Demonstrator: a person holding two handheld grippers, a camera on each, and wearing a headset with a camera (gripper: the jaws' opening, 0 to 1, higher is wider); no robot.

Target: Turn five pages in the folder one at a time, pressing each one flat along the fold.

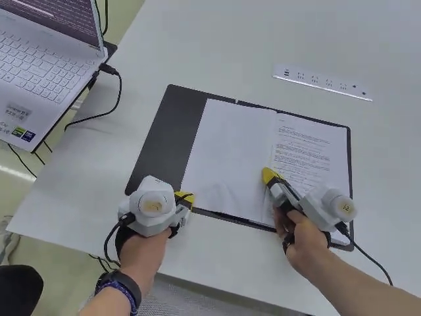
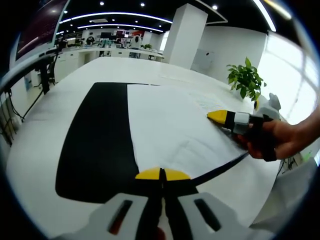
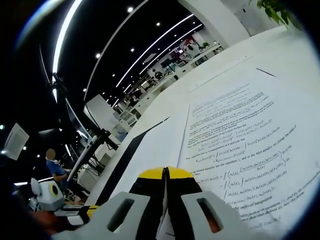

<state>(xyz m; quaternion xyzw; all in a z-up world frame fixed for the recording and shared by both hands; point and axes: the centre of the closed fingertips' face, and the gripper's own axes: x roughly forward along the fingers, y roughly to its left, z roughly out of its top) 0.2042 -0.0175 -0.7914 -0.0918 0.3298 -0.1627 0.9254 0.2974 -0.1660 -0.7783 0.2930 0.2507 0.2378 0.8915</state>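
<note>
A black folder (image 1: 163, 138) lies open on the white table. Its left page (image 1: 227, 155) is blank and its right page (image 1: 310, 150) is printed. My right gripper (image 1: 268, 175) is shut, and its yellow tips rest on the paper by the fold, near the folder's front edge. In the right gripper view the shut gripper (image 3: 165, 173) points along the printed page (image 3: 240, 145). My left gripper (image 1: 185, 197) is shut at the folder's front left edge. In the left gripper view its tips (image 2: 161, 174) sit over the black cover (image 2: 95, 140), with the right gripper (image 2: 218, 116) across the blank page.
An open laptop (image 1: 39, 59) stands at the far left, with a black cable (image 1: 99, 113) trailing toward the folder. A white power strip (image 1: 322, 82) lies beyond the folder. The table's front edge runs just behind both hands. A potted plant (image 2: 245, 79) stands far off.
</note>
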